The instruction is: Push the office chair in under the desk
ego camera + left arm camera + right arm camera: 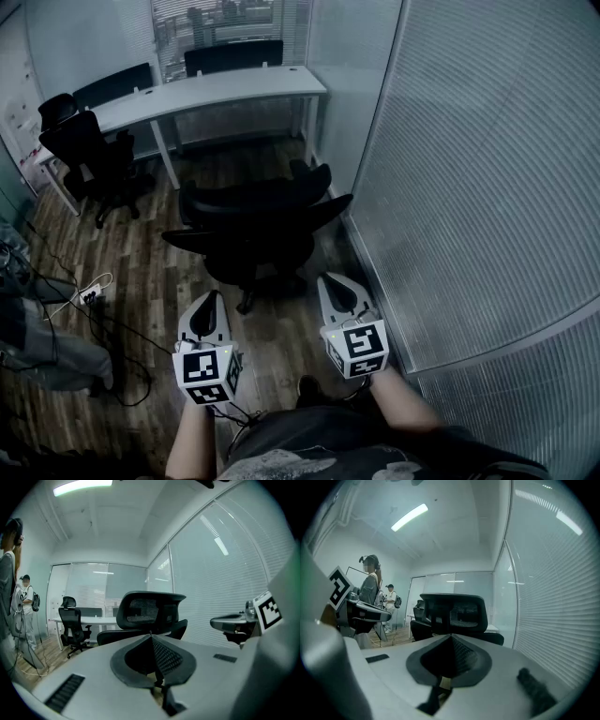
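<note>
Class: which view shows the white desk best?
The head view: the white desk shows top and legs from above. The left gripper view shows only a strip beside the office chair; in the right gripper view the office chair hides nearly all.

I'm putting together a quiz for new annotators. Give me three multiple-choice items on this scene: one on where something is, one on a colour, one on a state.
1. Where does the nearer office chair stand relative to the desk?
A. Pushed in under it
B. Out on the floor, apart from it
C. On top of it

2. What colour is the desk top?
A. White
B. Black
C. Red

3. How do the jaws of the left gripper and the right gripper stand?
A. Both together, nothing between them
B. Both wide apart
C. Both clamped on the chair

Answers:
1. B: the head view shows bare floor between chair and desk.
2. A: the top is pale against the dark floor.
3. A: in each gripper view the tips meet, with the chair beyond them.
</note>
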